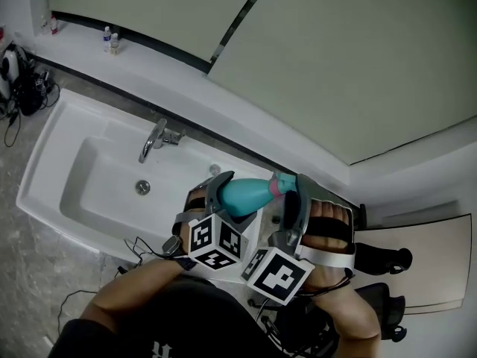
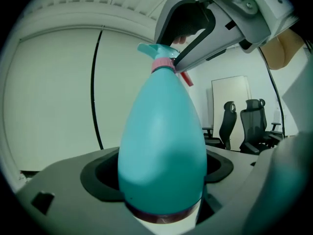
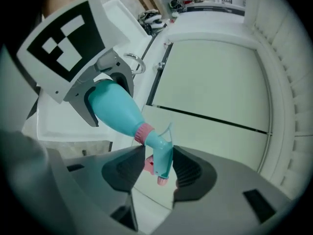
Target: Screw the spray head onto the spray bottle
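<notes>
The teal spray bottle (image 1: 244, 194) lies nearly level over the right end of the white sink (image 1: 52, 171), and my left gripper (image 1: 222, 191) is shut on its wide body. In the left gripper view the bottle (image 2: 164, 146) fills the middle between the jaws of that gripper (image 2: 164, 182). A pink collar (image 2: 163, 64) joins the bottle to the teal spray head (image 2: 157, 50). My right gripper (image 3: 159, 166) is shut on the spray head (image 3: 161, 153), its pads pressing on both sides, with the pink nozzle and trigger poking below. The right gripper (image 1: 291, 202) sits right of the bottle.
A chrome faucet (image 1: 156, 139) and the drain (image 1: 142, 187) lie left of the grippers. Two small bottles (image 1: 110, 39) stand on the far ledge, and cables (image 1: 26, 80) pile up at the left. Office chairs (image 2: 244, 124) stand behind; a black chair (image 1: 381, 261) is at the right.
</notes>
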{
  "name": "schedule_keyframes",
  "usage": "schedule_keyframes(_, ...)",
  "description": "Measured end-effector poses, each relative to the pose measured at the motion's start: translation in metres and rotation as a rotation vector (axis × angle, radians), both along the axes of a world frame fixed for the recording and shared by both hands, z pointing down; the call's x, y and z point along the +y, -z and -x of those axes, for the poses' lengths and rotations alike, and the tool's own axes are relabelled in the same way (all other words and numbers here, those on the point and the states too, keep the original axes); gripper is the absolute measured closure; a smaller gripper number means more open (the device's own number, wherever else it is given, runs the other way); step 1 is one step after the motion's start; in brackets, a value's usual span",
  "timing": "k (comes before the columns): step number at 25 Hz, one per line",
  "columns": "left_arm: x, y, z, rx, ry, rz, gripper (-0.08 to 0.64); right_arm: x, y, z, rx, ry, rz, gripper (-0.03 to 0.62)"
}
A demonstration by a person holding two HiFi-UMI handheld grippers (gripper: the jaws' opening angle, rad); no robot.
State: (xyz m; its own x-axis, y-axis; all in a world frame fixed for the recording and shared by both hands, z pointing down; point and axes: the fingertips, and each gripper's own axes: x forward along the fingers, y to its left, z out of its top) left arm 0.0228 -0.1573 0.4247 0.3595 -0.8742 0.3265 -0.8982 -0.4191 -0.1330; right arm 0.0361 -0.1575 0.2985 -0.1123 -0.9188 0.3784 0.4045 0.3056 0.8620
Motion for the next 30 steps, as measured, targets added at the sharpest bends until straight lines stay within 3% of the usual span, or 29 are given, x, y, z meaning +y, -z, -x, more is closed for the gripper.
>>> schedule_keyframes(5, -0.006, -0.008, -0.005, 0.051, -0.041, -0.001, 0.129, -0.009, -0.010, -0.002, -0.017, -0.082, 0.049, 0.423)
schedule_keyframes(11, -0.003, 0.004, -0.006, 0.083, -0.081, -0.042, 0.129, -0.003, 0.002, 0.001, -0.057, -0.069, 0.051, 0.422)
schedule_keyframes(18, -0.002, 0.020, -0.016, 0.160, -0.136, -0.073, 0.129, 0.004, 0.013, -0.002, -0.030, -0.041, 0.052, 0.410)
schedule_keyframes(21, -0.002, 0.023, -0.022, 0.189, -0.160, -0.076, 0.129, 0.006, 0.011, -0.002, 0.036, -0.015, 0.051, 0.408)
schedule_keyframes(26, -0.003, 0.016, -0.025, 0.115, -0.162, -0.076, 0.129, 0.011, 0.001, -0.006, 0.223, 0.038, 0.068, 0.408)
schedule_keyframes(30, -0.003, 0.014, -0.028, 0.146, -0.175, -0.030, 0.129, 0.010, 0.002, -0.005, 0.329, 0.051, -0.021, 0.410)
